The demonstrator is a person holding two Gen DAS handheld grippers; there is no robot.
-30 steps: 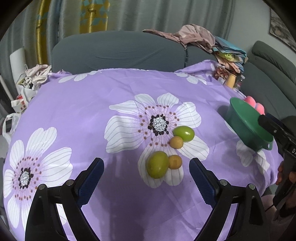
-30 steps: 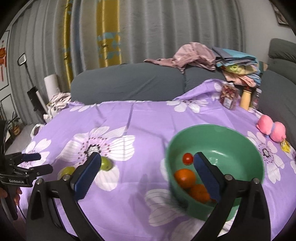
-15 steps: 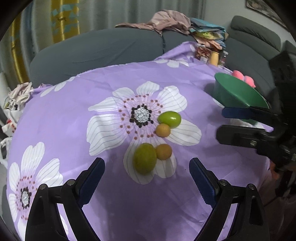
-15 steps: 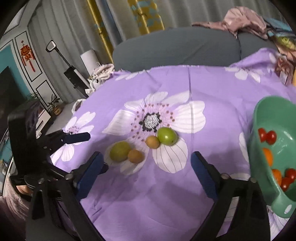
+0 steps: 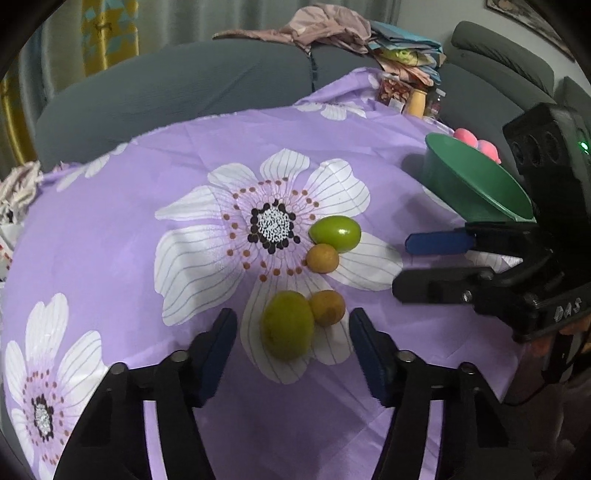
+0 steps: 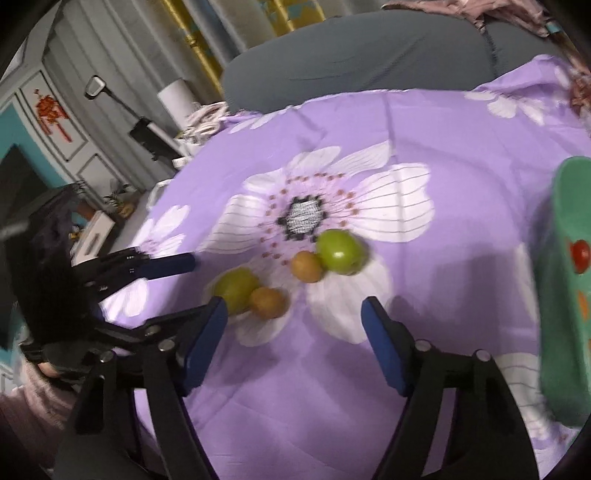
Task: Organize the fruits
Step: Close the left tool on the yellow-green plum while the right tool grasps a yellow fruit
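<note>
Several fruits lie on the purple flowered cloth [image 5: 110, 229]: a shiny green fruit [image 5: 334, 229], a small orange-brown fruit [image 5: 322, 258] touching it, a dull green fruit [image 5: 288, 329] and another small orange-brown fruit [image 5: 327, 307] beside that. My left gripper [image 5: 290, 350] is open, low, its fingers either side of the near pair. My right gripper [image 6: 293, 332] is open, just short of the fruits [image 6: 339, 252]; it also shows in the left wrist view [image 5: 424, 258]. The green bowl [image 5: 469, 184] stands at the right and holds red and orange fruits [image 6: 579, 254].
A grey sofa [image 5: 184, 85] runs behind the table, with a heap of clothes [image 5: 332, 29] on its back. Jars and a box [image 5: 406, 96] and a pink toy [image 5: 476, 142] are at the far right, beyond the bowl.
My right gripper has swung left from over the bowl to the fruits on the cloth. My left gripper has come closer to the near pair of fruits.
</note>
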